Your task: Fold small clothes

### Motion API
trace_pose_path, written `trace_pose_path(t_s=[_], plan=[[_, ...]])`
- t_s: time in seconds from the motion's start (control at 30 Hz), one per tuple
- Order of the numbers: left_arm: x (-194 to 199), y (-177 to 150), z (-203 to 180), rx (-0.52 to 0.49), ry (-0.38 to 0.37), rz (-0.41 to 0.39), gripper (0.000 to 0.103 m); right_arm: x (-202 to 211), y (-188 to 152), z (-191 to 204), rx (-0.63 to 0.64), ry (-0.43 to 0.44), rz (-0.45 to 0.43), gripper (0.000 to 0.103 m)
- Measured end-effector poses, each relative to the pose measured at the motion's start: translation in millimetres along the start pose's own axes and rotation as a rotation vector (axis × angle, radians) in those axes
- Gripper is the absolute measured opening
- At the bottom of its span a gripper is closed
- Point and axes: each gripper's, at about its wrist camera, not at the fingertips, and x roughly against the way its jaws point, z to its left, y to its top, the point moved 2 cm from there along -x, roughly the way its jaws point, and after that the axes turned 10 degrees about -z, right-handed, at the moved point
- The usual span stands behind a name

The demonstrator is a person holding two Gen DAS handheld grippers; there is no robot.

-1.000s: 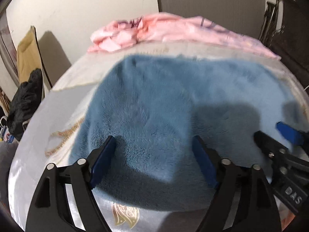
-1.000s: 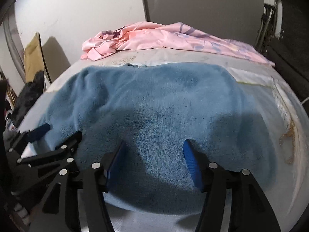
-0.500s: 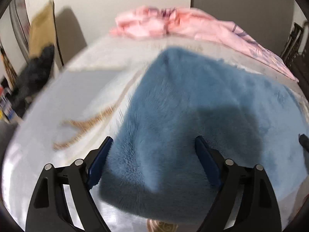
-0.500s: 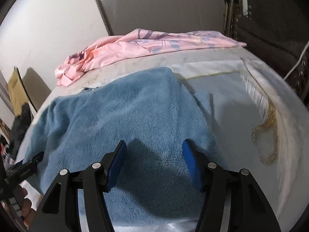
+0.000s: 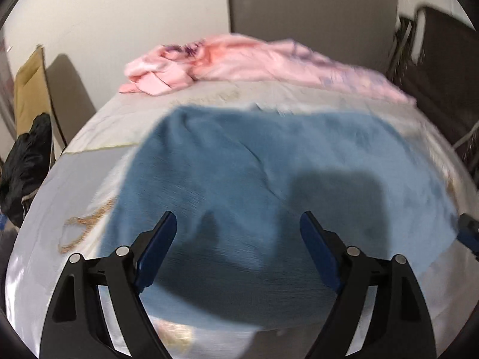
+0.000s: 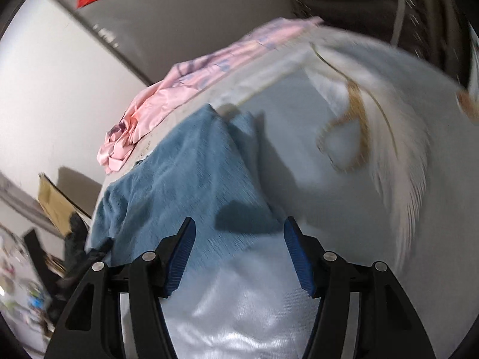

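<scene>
Centrally, the blue fleece garment [image 5: 269, 185] fills the middle of the left wrist view, lying on the table [image 5: 74, 185], whose glossy white cover carries gold feather motifs. Both the left tool [image 5: 238, 254] and the right tool [image 6: 238, 257] are spread and hold nothing. Risk: a tool closing now may pinch the slippery cover with the fleece, dragging both. A pink garment [image 5: 239, 62] lies at upper centre, against the pale wall [image 5: 119, 15].
</scene>
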Motion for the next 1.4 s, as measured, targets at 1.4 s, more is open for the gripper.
trace_pose_path(t_s=[1.4], plan=[[5.1,88.6,-33.9,-0.136,-0.200,0.141,0.092,-22.7,2.3,83.4,0.238,-0.027,-0.257,0.031]])
